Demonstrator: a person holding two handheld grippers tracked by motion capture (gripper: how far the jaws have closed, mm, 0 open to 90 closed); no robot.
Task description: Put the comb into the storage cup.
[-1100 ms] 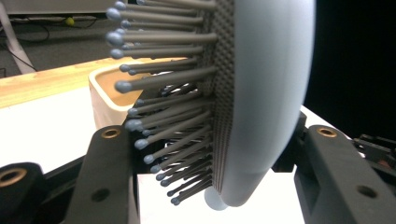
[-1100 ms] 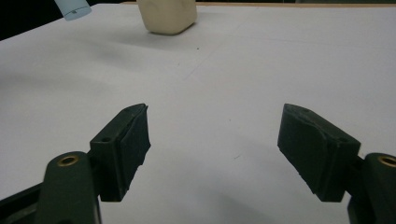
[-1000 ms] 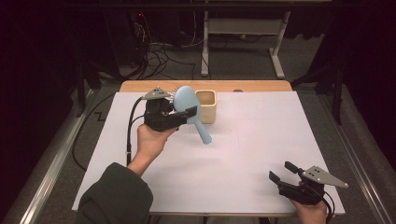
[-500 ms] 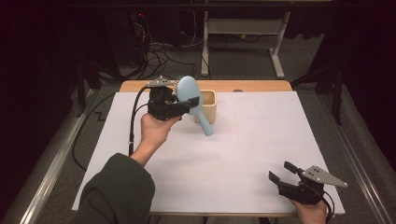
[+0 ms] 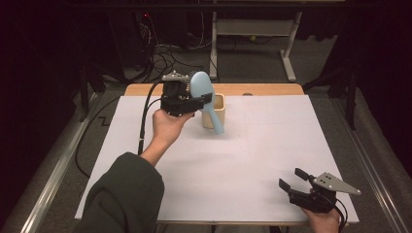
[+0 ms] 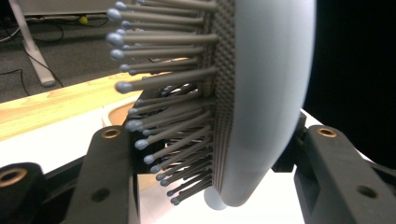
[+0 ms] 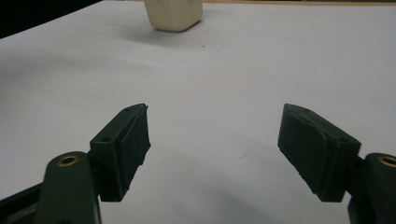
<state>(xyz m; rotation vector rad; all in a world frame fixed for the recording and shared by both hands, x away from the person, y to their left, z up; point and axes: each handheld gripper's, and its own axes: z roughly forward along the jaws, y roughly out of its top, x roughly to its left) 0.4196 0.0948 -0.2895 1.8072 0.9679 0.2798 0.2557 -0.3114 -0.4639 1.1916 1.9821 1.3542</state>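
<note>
My left gripper [image 5: 206,98] has its fingers clamped across the head of the light, stiff blue hairbrush [image 5: 206,99] — slick plastic back, springy bristles — held over the cream cup [image 5: 216,110] at the bench's [image 5: 272,145] far side, while my right gripper [image 5: 291,180] idles, fingers apart.

Count: 1 light blue hairbrush [image 5: 203,92], far left. 1 cream box [image 5: 217,112], far centre. 2 grippers: left one [image 5: 187,101] far left, right one [image 5: 296,183] near right. 1 white-topped table [image 5: 272,145].
</note>
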